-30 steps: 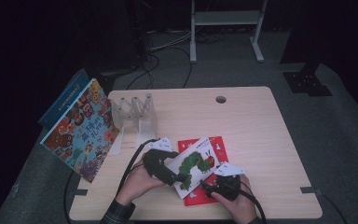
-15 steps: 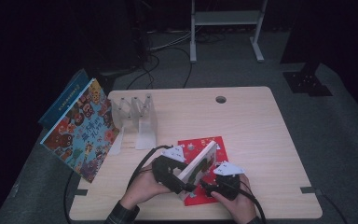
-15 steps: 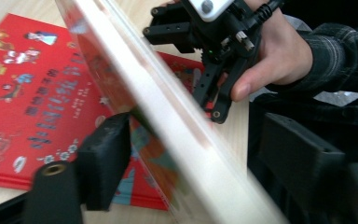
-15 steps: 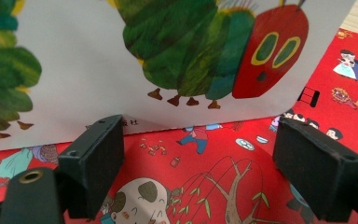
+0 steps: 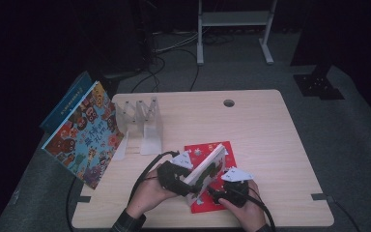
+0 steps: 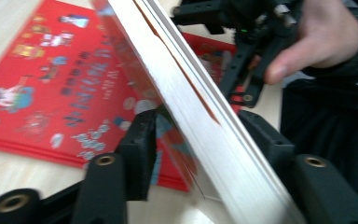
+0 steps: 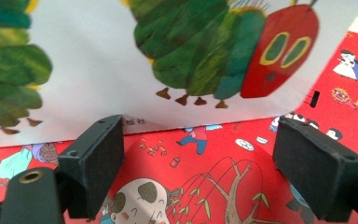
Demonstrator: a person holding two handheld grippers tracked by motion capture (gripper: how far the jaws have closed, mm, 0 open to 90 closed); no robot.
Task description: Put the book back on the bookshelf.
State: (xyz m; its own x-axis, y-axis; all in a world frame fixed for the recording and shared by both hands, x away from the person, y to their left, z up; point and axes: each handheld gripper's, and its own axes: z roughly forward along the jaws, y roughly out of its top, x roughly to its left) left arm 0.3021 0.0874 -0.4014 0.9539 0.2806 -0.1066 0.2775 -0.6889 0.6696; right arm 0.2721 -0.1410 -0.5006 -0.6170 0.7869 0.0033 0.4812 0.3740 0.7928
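Nearest, at counter's (image 5: 270, 145) front edge: two hands on hand-held grippers, left hand-held gripper (image 5: 176, 178) and right hand-held gripper (image 5: 229, 191), either side of a tilted caterpillar book (image 5: 204, 170).

Left hand-held gripper (image 6: 200, 135): jaws just been closing, caterpillar book (image 6: 200, 116) between them, standing on its edge and leaning. Both pads at or against the covers in the left gripper view, one on the printed face, one on the far side of the white page block; grip looks made, firmness not certain.

Right hand-held gripper (image 7: 198, 154): jaws parted, pads well apart, nothing between them. Caterpillar book's white cover (image 7: 121, 56) with green body and red head just beyond the pads, raised off the red book (image 7: 214, 177) below.

Red book (image 5: 212, 193) flat on the counter, under and beside the tilted one, its far corner showing past the white book's top edge.

Farther, left of centre: clear plastic book rack (image 5: 142, 123), upright dividers, standing on the counter, well apart from the books in hand.

Left edge: large colourful picture book (image 5: 84, 135) propped at a slant, overhanging the counter's side, a dark blue book (image 5: 65, 108) behind it.

Far side: round cable hole (image 5: 229, 103) in the counter top. Beyond, floor cables (image 5: 174, 48) and a white stand (image 5: 234, 29) in dim light.
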